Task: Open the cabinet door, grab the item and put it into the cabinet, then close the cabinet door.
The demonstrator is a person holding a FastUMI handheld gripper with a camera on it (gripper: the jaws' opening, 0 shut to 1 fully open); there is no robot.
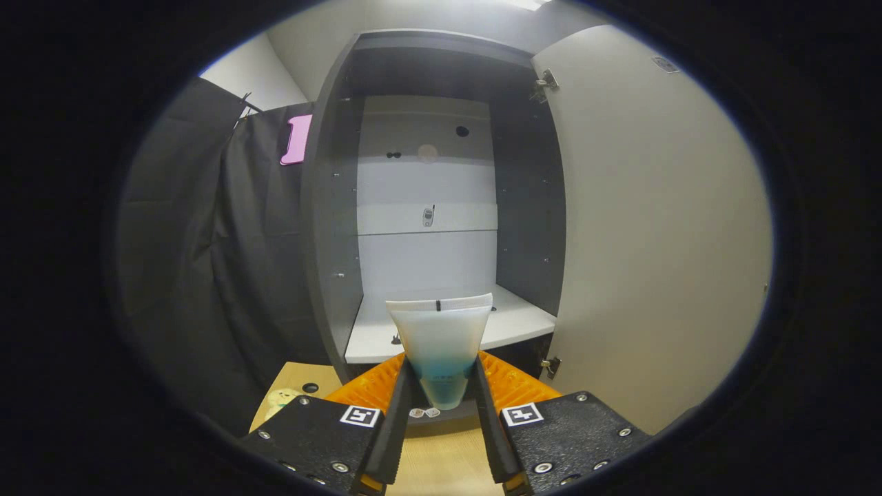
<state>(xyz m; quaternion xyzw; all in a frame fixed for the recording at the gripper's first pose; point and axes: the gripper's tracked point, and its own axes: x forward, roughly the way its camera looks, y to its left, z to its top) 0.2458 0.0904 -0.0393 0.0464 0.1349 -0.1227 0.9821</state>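
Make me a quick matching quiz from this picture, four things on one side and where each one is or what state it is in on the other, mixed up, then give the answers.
Things:
1. tube
2. cabinet door
3. cabinet shelf
4. wooden table

Places or states:
A. swung open beside the cabinet
B. gripped between the fingers of the gripper
C. below the fingers
D. white and bare, beyond the tube

Pairs: 1-B, 2-A, 3-D, 4-C

gripper view | faces forward over fingers (393,413) | near open cabinet (331,227)
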